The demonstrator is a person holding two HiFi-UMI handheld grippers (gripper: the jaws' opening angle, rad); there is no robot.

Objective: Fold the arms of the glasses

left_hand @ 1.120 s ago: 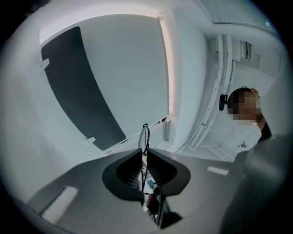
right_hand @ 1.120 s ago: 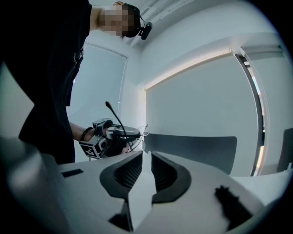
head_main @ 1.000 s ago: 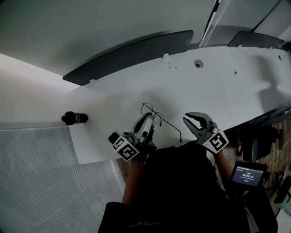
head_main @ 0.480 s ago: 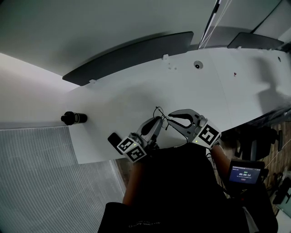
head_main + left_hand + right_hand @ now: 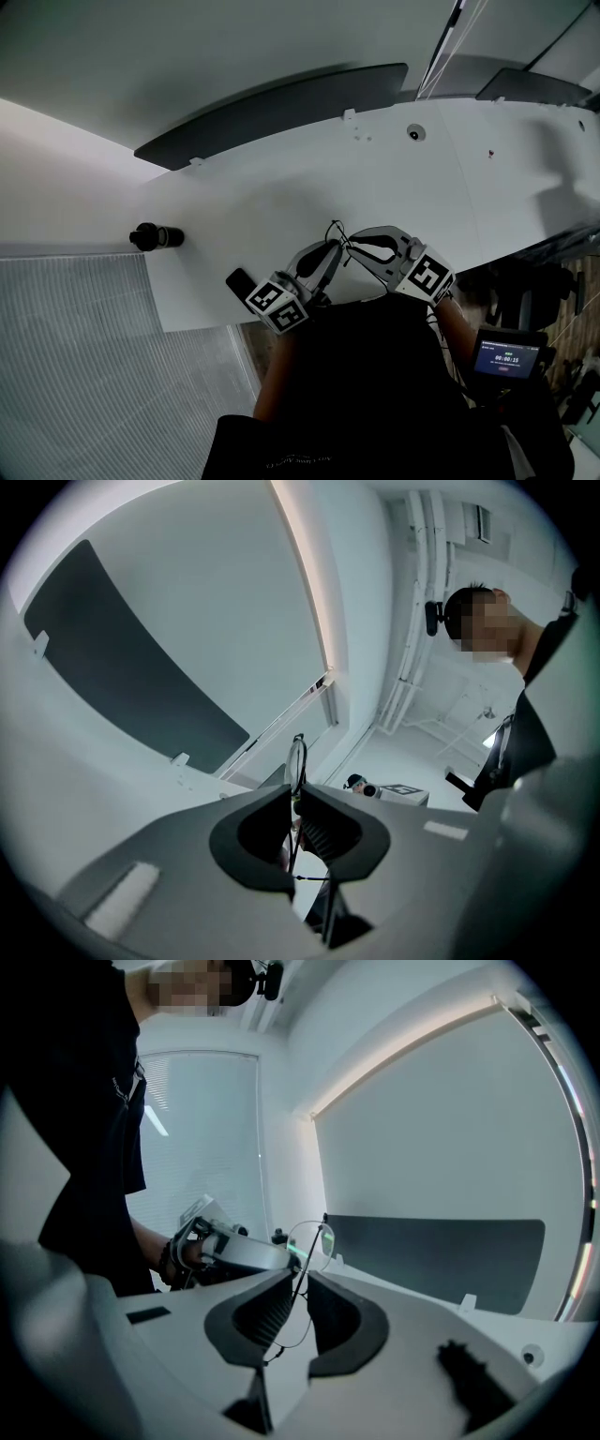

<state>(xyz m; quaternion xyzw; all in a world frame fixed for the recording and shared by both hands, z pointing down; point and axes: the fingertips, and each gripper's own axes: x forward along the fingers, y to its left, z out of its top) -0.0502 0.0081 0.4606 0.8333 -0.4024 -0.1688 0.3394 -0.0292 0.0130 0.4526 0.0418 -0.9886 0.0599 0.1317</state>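
Thin wire-framed glasses (image 5: 335, 232) hang just above the white table (image 5: 272, 192) near its front edge, held between both grippers. My left gripper (image 5: 330, 251) comes in from the lower left, and in the left gripper view (image 5: 293, 803) its jaws are shut on the frame, with a lens (image 5: 297, 759) sticking up above them. My right gripper (image 5: 352, 246) meets it from the right. In the right gripper view (image 5: 296, 1290) its jaws are closed on a thin wire part, the lens (image 5: 310, 1241) lies just beyond, and the left gripper (image 5: 284, 1258) touches it.
A black cylinder (image 5: 150, 236) lies at the table's left edge. A long dark panel (image 5: 272, 108) runs along the back of the table. A small screen device (image 5: 502, 354) is off the table at the lower right. The table's front edge lies just under the grippers.
A second ago the right gripper stood open, apart to the right, with one arm of the glasses sticking out towards it. It has moved left and shut on the glasses. The left gripper shifted slightly right.
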